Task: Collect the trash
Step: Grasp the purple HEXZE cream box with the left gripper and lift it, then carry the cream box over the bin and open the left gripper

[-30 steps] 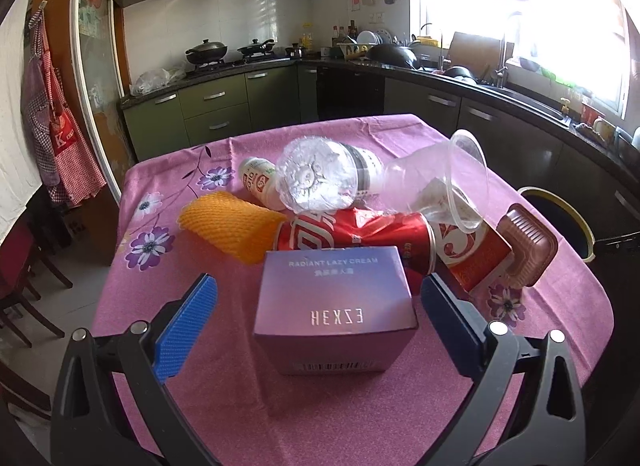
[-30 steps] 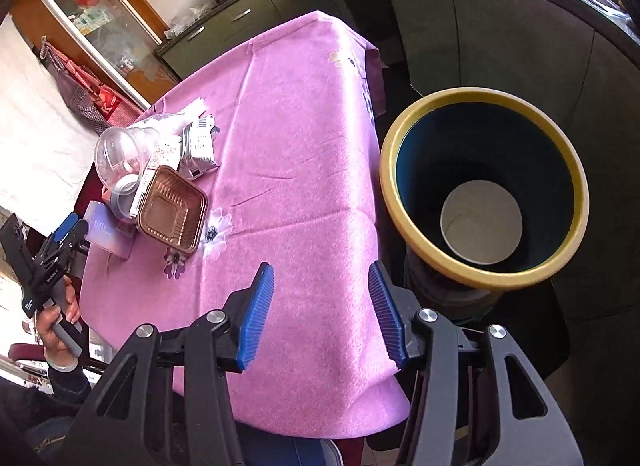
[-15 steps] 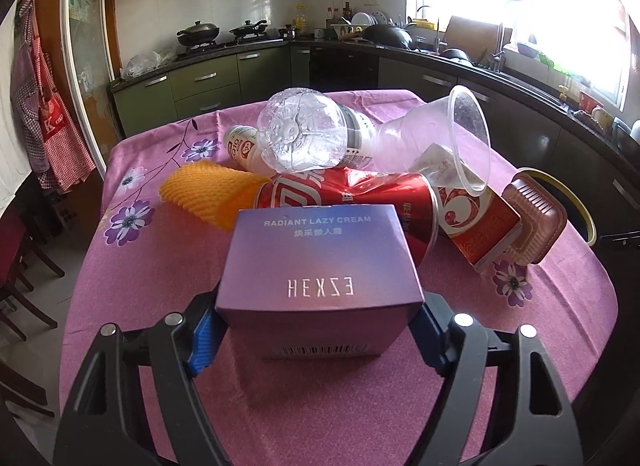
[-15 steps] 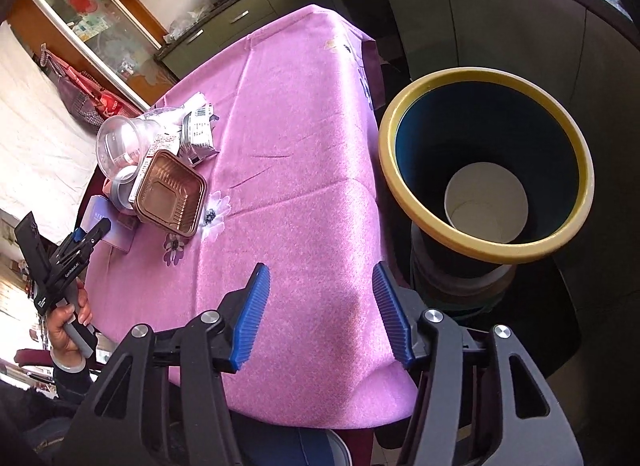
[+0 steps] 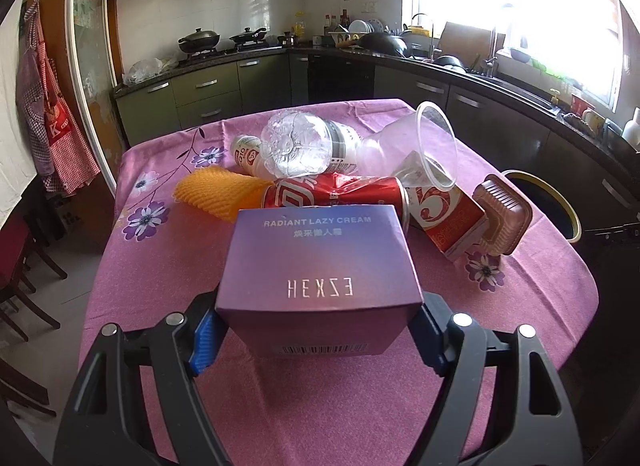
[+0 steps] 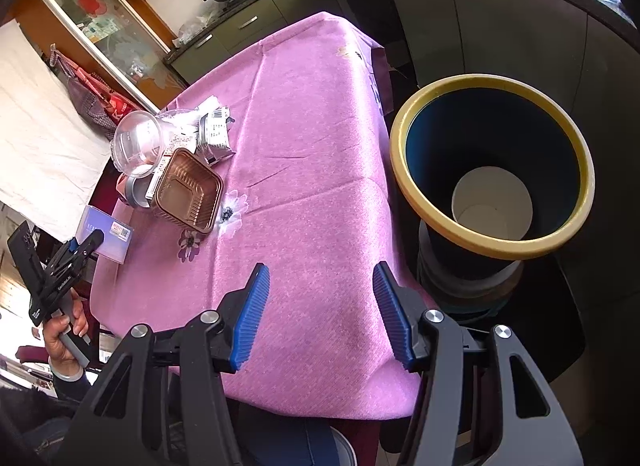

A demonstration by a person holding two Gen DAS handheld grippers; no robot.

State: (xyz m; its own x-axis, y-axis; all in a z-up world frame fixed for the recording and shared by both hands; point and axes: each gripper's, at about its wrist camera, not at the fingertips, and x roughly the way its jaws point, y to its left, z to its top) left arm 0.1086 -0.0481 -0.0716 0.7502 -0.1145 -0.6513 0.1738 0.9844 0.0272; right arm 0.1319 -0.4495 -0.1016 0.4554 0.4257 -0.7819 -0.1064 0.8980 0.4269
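So your left hand-held gripper [image 5: 320, 340] has just closed its pads onto the purple box [image 5: 320, 266] at the near edge of the bench [image 5: 400, 406]; your right hand-held gripper [image 6: 320, 314] hangs half open, empty. Only a paper cup [image 6: 492, 201] sits in the bin [image 6: 404, 137]; the bottle, can and trays wait in the far pile.

From my left wrist view the purple box [image 5: 320, 270] covers most of both blue pads [image 5: 203, 340], so I cannot confirm contact. It hides part of the red can [image 5: 336, 193]. The bin [image 5: 548, 201] shows only a rim arc.
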